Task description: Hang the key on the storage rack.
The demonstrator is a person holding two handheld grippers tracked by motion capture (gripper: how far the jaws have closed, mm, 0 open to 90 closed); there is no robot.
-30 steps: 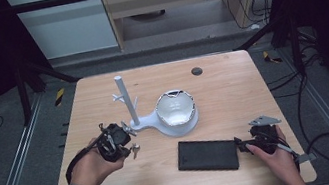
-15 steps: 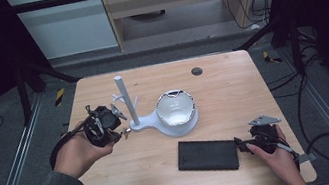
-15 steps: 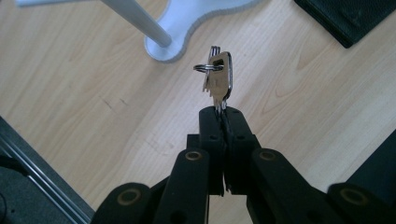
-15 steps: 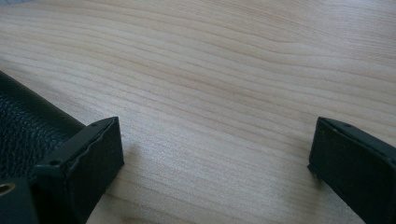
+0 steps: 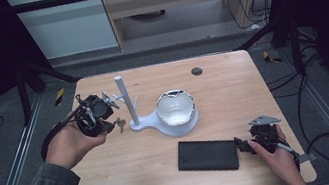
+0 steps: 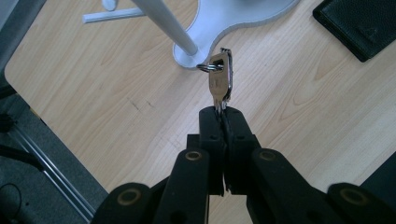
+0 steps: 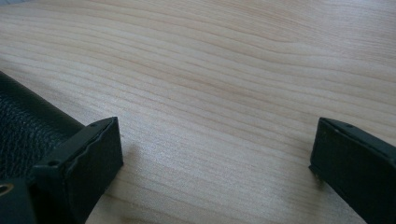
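Observation:
My left gripper (image 6: 223, 112) is shut on the blade of a silver key (image 6: 219, 83) with a small ring through its head. In the high view the key (image 5: 120, 124) hangs in the air just left of the white stand's post (image 5: 126, 101), with the left gripper (image 5: 107, 124) raised above the table. The stand's flat base (image 5: 150, 123) carries a white bowl-shaped dish (image 5: 176, 108). A black wallet (image 5: 208, 155) lies flat at the front of the table. My right gripper (image 7: 212, 149) is open and rests low on the wood, its left jaw beside the wallet's edge (image 7: 28, 128).
A small dark round disc (image 5: 196, 71) sits near the table's far edge. The post has short side pegs (image 5: 112, 100) near the left gripper. Black frame bars and cables stand around the table (image 5: 233, 91). A cable trails from the right hand off the front right corner.
The left hand has lifted the key off the table and moved it up and away, toward the stand's pegs. The right hand and wallet have stayed in place.

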